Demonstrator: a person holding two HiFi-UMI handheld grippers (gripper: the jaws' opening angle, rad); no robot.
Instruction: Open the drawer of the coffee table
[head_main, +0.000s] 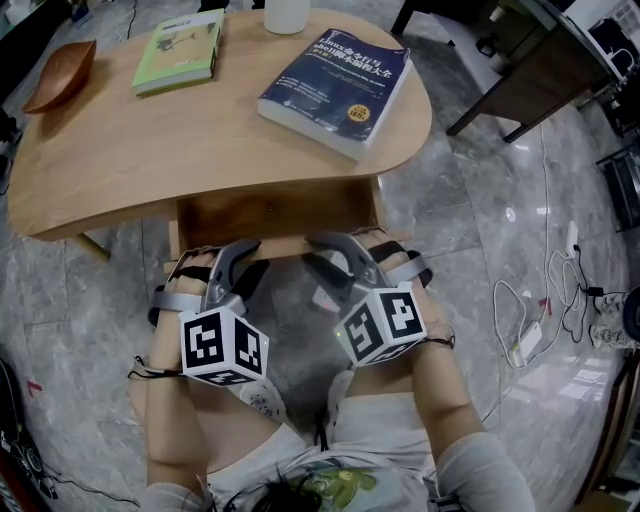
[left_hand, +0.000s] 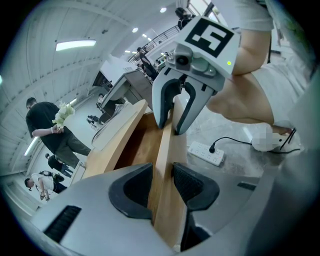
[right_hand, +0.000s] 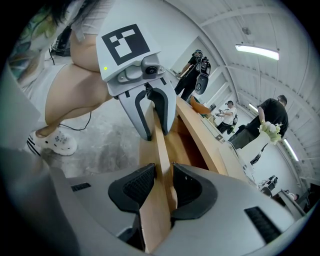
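**Drawer front pinched by both tools, pull to be made**

Both tools are set on the drawer front (head_main: 286, 243), the pale board just under the near edge of the bench (head_main: 120, 150). The left tool (left_hand: 162, 182) has its ribbed pads pressed on either face of that board, and the right tool (right_hand: 164, 182) pinches the same board further along, so each sees the other astride the edge. Between the board and the bench top a darker hollow shows, so the drawer seems to stand a little way out already; the step in hand looks like the pull itself. What comes next is likely a straight, level draw toward the person, both tools moving together so the drawer does not skew in its runners, with the pinch kept firm.

As for writing, the blue book (head_main: 335, 85) on the bench carries white lettering too small to read surely; the green book (head_main: 180, 50) shows no legible title. The cubes bear only black-and-white square markers.
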